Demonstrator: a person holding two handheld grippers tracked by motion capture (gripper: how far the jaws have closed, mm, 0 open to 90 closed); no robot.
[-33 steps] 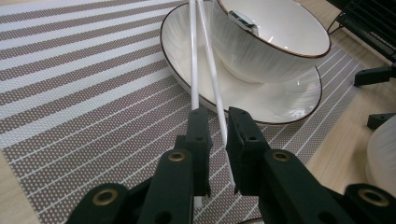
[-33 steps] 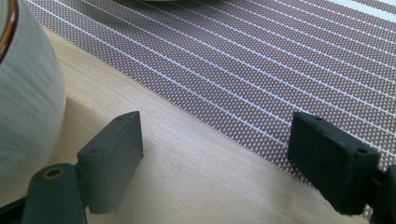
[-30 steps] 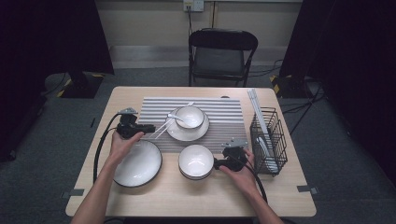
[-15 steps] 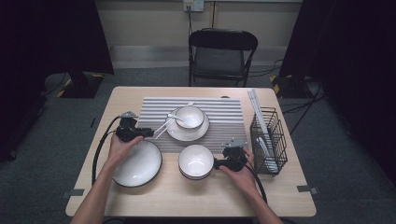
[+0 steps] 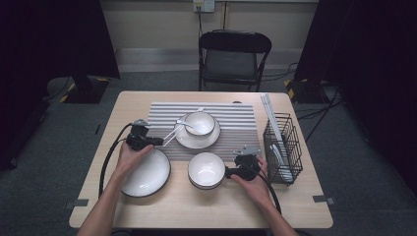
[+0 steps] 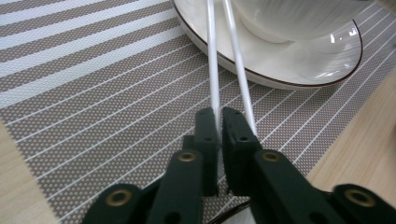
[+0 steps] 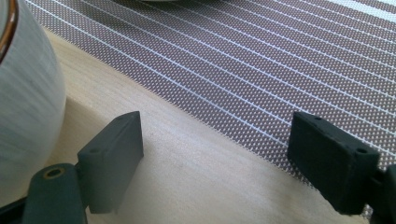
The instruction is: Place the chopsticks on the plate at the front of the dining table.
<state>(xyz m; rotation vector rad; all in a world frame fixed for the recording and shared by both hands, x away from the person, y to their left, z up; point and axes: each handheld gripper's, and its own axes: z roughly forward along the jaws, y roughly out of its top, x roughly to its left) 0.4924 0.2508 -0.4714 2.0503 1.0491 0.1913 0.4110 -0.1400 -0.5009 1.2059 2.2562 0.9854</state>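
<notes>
At left of centre in the high view, our left gripper [image 5: 160, 142] has just been closing and now sits clenched on the near ends of the white chopsticks [image 6: 211, 65]. In the left gripper view these run from the jaws up over the striped placemat [image 6: 93, 88] onto the rim of the saucer [image 6: 299, 65] at upper right, beside the bowl [image 6: 289, 18] standing on it. At lower right of centre, our right gripper [image 5: 227, 172] rests released on the table [image 7: 187, 177], jaws wide, just beside the empty bowl [image 5: 206, 169].
</notes>
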